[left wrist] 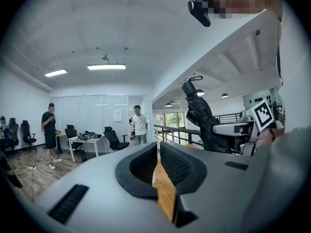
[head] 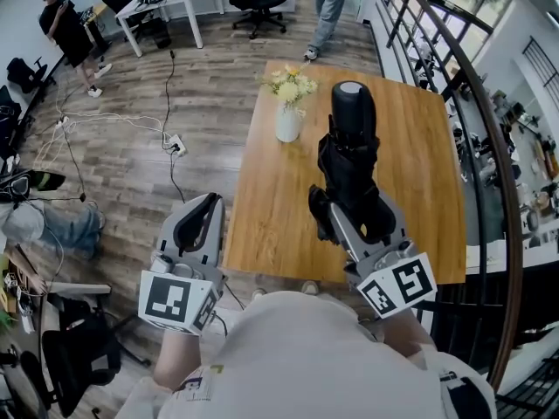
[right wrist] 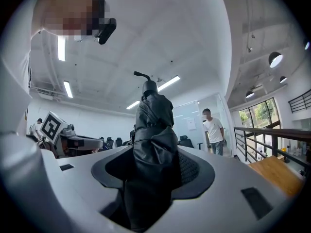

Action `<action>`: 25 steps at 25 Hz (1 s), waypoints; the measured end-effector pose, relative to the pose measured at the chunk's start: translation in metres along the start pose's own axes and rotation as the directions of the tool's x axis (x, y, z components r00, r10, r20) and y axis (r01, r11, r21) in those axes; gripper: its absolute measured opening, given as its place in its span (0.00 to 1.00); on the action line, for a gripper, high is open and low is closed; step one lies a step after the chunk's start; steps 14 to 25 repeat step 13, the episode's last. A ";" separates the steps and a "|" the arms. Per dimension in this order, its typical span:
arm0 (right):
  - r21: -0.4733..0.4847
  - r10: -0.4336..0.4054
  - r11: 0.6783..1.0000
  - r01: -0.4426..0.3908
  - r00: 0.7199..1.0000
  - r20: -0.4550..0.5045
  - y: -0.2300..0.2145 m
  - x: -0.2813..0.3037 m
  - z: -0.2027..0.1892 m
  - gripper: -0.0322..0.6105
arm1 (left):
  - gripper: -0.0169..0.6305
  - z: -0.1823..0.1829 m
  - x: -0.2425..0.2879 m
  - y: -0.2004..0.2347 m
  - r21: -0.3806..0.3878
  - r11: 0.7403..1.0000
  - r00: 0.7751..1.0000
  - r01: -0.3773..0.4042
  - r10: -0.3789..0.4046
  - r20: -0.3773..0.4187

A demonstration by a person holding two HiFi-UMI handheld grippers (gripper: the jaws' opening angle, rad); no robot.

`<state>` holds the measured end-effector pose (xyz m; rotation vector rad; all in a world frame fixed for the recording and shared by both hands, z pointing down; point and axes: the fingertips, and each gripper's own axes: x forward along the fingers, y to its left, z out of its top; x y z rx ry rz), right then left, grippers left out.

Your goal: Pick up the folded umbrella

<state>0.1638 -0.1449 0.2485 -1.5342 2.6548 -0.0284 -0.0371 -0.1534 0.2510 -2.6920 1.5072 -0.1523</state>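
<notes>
The folded umbrella (head: pixel 350 151) is black, with a rounded dark cap at its far end, and hangs over the wooden table (head: pixel 271 208). My right gripper (head: pixel 351 219) is shut on its lower part, and the fabric bulges between the pads. In the right gripper view the umbrella (right wrist: pixel 152 140) fills the space between the jaws and hides most of the pads. My left gripper (head: pixel 203 209) is held off the table's left edge, its jaws together with nothing between them. From the left gripper (left wrist: pixel 158 154) the umbrella (left wrist: pixel 200 116) shows at the right.
A white vase of flowers (head: pixel 288 116) stands on the table's far left part. A dark railing (head: pixel 489 147) curves along the right side. Cables (head: pixel 113 122) lie on the wooden floor at left. Desks, office chairs and two people are at the back.
</notes>
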 end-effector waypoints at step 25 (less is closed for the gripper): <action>0.007 -0.020 1.000 0.020 1.000 -0.021 -0.010 0.004 -0.007 0.45 | 0.08 -0.006 0.013 -0.001 -0.006 1.000 1.000 0.019 -0.019 -0.014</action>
